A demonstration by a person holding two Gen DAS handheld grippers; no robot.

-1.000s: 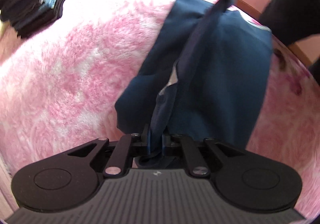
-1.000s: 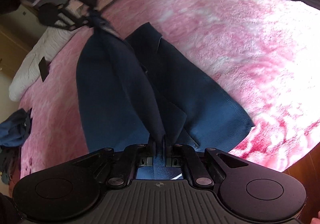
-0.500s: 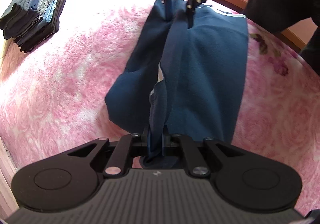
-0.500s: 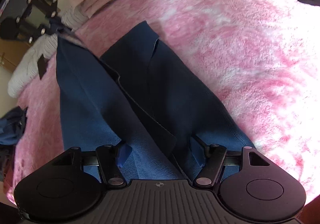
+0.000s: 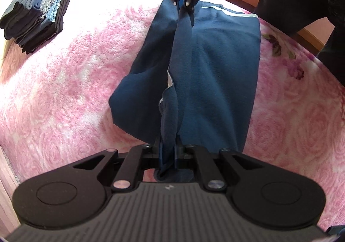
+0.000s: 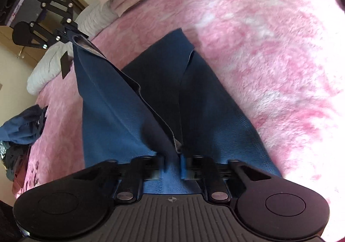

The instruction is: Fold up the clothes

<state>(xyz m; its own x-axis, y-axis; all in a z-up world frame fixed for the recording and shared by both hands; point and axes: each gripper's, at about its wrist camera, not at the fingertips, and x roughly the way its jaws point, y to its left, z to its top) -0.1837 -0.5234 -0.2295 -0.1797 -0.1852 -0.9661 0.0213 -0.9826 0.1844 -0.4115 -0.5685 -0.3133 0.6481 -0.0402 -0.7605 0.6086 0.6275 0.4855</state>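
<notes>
Pinches far end of navy garment (image 5: 215, 82) again with right gripper (image 6: 172, 157), wide open half a second ago; still clamps near end in left gripper (image 5: 168, 149), stretching a fold line.

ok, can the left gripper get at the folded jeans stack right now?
Probably not yet: the left gripper is shut on the navy garment. Only bare pink blanket lies between it and the folded jeans stack, so the path looks free once it lets go.

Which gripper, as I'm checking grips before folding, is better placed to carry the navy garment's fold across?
Probably left: the left gripper is clamped on a fold of the navy garment. The right gripper straddles cloth, but blur hides whether it grips.
</notes>
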